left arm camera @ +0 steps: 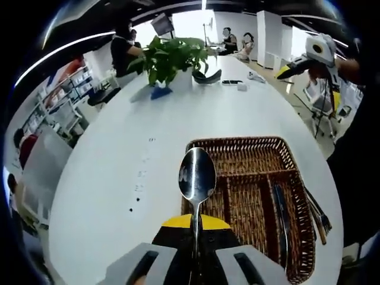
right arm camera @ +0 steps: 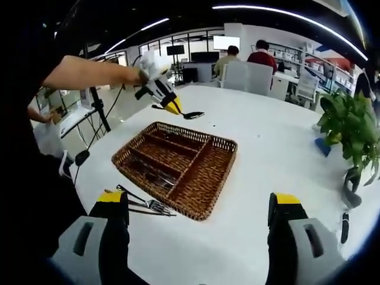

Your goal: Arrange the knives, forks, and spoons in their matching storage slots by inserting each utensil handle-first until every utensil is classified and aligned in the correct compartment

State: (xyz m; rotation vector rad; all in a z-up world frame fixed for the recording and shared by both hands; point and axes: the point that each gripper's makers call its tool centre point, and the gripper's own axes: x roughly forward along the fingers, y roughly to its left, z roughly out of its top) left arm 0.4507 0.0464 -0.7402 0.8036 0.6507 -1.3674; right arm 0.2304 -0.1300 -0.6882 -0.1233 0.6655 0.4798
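Note:
A metal spoon (left arm camera: 197, 172) stands bowl-up in my left gripper (left arm camera: 196, 224), whose jaws are shut on its handle just before the wicker tray (left arm camera: 237, 142). One knife (left arm camera: 281, 217) lies in a right-hand compartment. Forks (left arm camera: 318, 215) lie on the table beside the tray's right wall. In the right gripper view, the left gripper (right arm camera: 172, 105) hovers beyond the tray (right arm camera: 199, 208) with the spoon (right arm camera: 193, 114) sticking out. My right gripper (right arm camera: 199, 237) is open wide over the table, nothing between its jaws, and the forks (right arm camera: 142, 205) lie next to its left jaw. It also appears as the right gripper (left arm camera: 285, 71), raised far right.
A round white table (left arm camera: 119, 166) carries a potted plant (left arm camera: 172, 56) (right arm camera: 350, 124) and small dark items (left arm camera: 208, 76) at the far side. People sit at desks behind. A tripod stand (right arm camera: 98, 113) and cables are beside the table edge.

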